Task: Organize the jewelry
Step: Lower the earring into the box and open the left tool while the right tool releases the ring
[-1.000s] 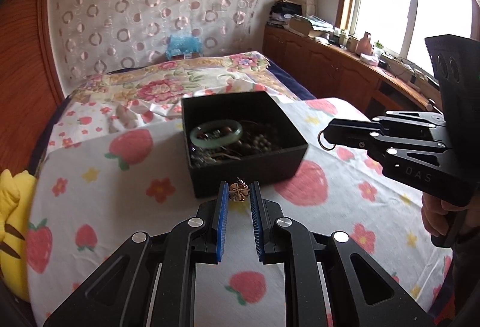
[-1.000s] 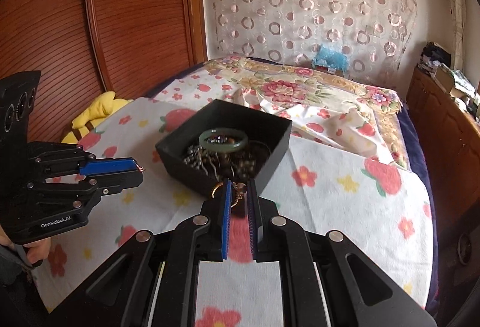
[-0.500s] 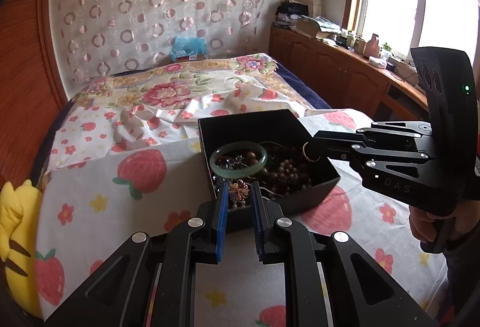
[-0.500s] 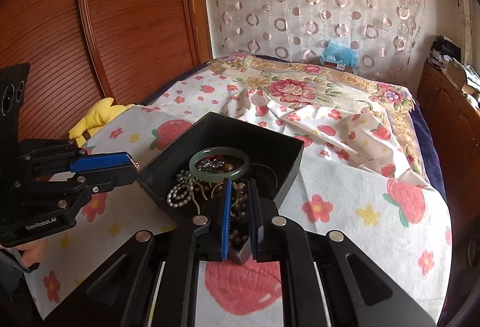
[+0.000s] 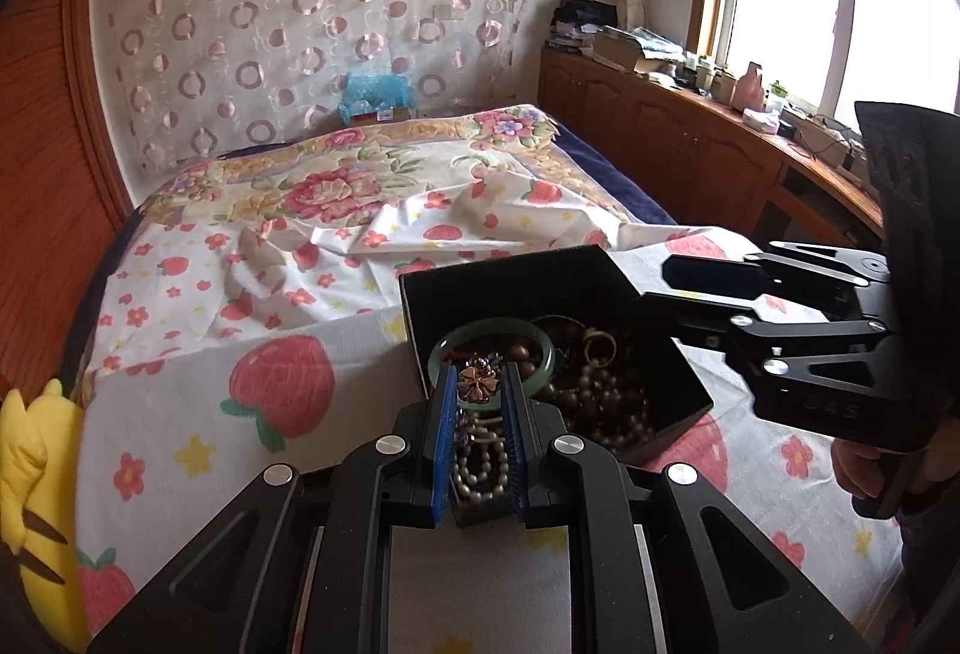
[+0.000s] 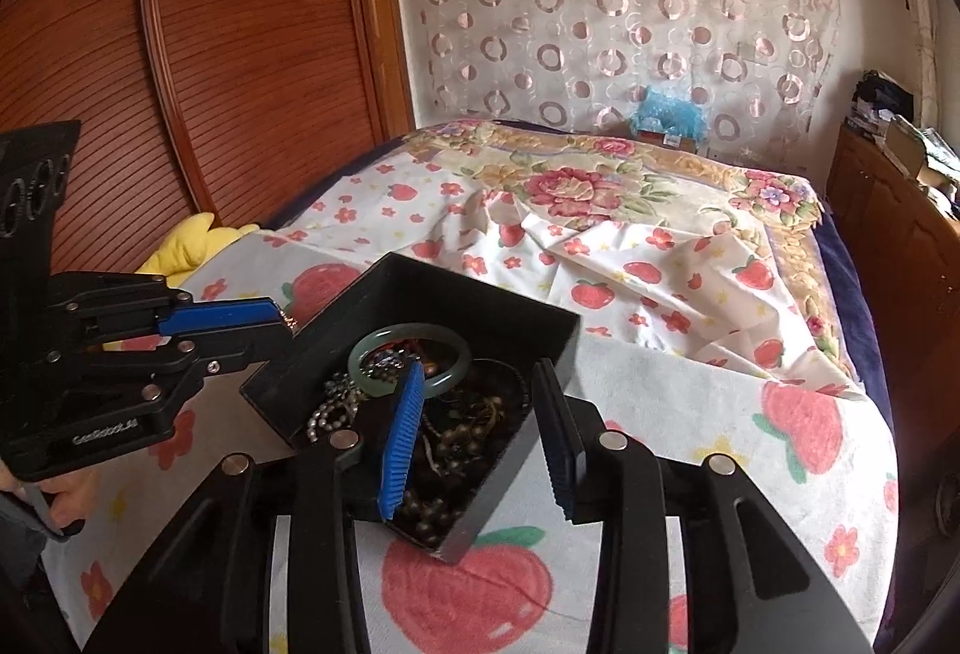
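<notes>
Open box (image 5: 600, 264); bare sheet (image 5: 180, 414) leftward

Matt black box (image 5: 606, 288), plainly dull-walled. Glossy, smooth pale-green bangle (image 5: 493, 348), jade-like. Coppery metal flower brooch (image 5: 477, 381), shiny, pinched between ribbed blue rubbery pads (image 5: 445, 417) of left claw (image 5: 477, 384). Satiny pearl beads (image 5: 477, 465); polished brown wooden-looking beads (image 5: 606, 402). Soft printed cotton bedsheet (image 6: 690, 384), creased. Matt black plastic right claw (image 6: 474, 384), silver metal rivets, jaws opening, empty. Varnished ribbed wood wardrobe door (image 6: 240, 54).

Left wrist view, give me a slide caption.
Left tool holds a flower-shaped brooch over the black jewelry box on the strawberry-print sheet.
</notes>
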The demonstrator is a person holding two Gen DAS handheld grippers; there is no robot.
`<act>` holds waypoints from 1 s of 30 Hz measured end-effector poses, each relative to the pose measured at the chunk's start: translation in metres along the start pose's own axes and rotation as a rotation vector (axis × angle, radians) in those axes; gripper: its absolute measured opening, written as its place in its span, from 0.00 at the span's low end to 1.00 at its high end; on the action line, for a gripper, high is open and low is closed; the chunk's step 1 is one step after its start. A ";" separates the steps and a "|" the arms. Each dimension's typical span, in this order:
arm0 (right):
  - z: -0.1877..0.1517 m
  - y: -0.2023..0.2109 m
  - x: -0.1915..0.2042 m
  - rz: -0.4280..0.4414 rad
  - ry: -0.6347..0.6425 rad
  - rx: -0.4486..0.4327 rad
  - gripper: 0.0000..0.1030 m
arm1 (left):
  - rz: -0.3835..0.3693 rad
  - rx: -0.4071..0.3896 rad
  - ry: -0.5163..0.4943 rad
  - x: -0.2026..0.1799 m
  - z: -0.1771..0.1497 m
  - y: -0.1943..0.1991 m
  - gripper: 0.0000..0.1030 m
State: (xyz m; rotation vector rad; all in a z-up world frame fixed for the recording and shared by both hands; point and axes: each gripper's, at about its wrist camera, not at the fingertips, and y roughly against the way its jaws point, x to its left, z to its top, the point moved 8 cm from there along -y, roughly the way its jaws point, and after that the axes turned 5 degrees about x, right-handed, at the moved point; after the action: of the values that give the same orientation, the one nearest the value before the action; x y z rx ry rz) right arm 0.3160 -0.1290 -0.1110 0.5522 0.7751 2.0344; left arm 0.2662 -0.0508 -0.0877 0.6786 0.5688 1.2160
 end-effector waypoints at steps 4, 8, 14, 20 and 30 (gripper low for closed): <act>-0.002 0.005 -0.009 -0.008 -0.015 -0.006 0.39 | -0.009 0.004 -0.002 -0.001 0.007 -0.007 0.13; -0.008 0.005 -0.017 -0.016 -0.025 0.002 0.39 | -0.004 0.010 -0.007 -0.002 0.015 -0.018 0.13; -0.017 0.003 -0.023 -0.016 -0.048 0.009 0.39 | 0.032 0.039 -0.012 0.002 0.026 -0.043 0.13; -0.021 0.004 -0.023 -0.021 -0.045 0.007 0.39 | 0.032 0.046 0.006 0.004 0.025 -0.048 0.16; -0.029 0.019 -0.026 -0.058 -0.045 -0.010 0.39 | 0.041 0.014 0.021 0.003 0.017 -0.027 0.53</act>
State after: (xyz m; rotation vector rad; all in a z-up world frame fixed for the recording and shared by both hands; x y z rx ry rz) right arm 0.3009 -0.1676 -0.1205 0.5622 0.7455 1.9651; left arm 0.2970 -0.0566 -0.0959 0.6932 0.5836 1.2591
